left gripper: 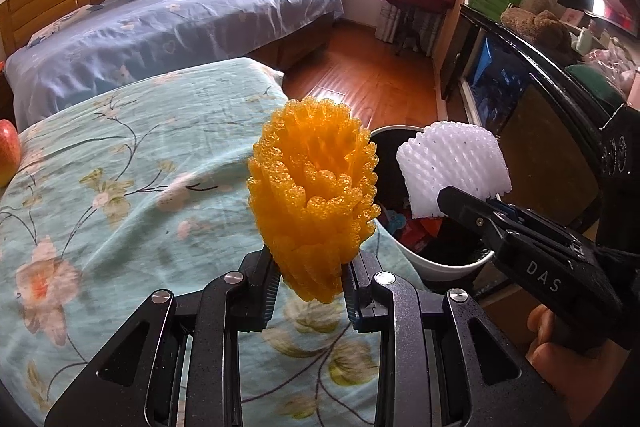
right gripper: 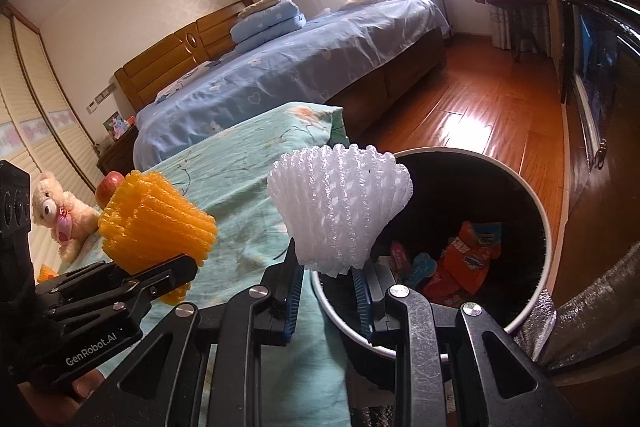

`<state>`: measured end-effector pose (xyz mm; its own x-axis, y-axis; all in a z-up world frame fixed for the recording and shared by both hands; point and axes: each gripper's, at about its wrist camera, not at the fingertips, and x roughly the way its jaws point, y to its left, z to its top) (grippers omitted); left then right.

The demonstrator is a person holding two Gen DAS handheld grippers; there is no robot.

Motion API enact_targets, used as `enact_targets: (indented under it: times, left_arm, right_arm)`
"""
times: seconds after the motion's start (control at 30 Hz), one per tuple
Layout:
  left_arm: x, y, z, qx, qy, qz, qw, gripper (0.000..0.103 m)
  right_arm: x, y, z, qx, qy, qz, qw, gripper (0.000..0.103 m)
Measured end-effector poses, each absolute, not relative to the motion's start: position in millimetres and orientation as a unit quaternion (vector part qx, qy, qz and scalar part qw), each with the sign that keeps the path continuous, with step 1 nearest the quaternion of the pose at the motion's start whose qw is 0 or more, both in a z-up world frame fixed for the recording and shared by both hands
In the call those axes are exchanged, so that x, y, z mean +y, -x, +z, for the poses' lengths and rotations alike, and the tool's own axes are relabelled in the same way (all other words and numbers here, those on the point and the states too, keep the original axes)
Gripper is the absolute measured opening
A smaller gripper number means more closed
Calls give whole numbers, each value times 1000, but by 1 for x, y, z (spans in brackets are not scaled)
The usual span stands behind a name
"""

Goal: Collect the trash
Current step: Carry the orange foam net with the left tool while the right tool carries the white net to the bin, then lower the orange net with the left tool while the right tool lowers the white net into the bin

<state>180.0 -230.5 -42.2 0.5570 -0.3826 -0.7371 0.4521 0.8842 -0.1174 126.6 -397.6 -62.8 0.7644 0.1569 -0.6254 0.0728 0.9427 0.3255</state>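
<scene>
Two foam fruit nets held in the tongs beside the trash bin.

The orange foam net (left gripper: 312, 195) is pinched at its lower end between the jaws of the left tongs (left gripper: 308, 281) and stands up from them, over the floral bedspread (left gripper: 132, 163) just beside the trash bin (left gripper: 436, 269). The white foam net (right gripper: 340, 207) is clamped at its narrow end in the right tongs (right gripper: 326, 273), fanning upward over the near rim of the bin, closer to the bin than the orange one. Inside the bin lie an orange wrapper (right gripper: 472, 259) and other scraps. On the bedspread, away from the bin, rest an apple (right gripper: 109, 187) and a teddy bear (right gripper: 56, 211). Beyond the bin stretch a wooden floor (right gripper: 480, 107) and a blue bed (right gripper: 300, 67).
</scene>
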Motion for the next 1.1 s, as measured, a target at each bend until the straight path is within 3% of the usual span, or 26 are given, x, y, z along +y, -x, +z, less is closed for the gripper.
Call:
enact_targets:
  times: [1.1]
  left_arm:
    - [-282,-183,-42,409,-73,-270,868,25]
  right_arm:
    - [-444,-121,-72,347,-176,-15,921,24]
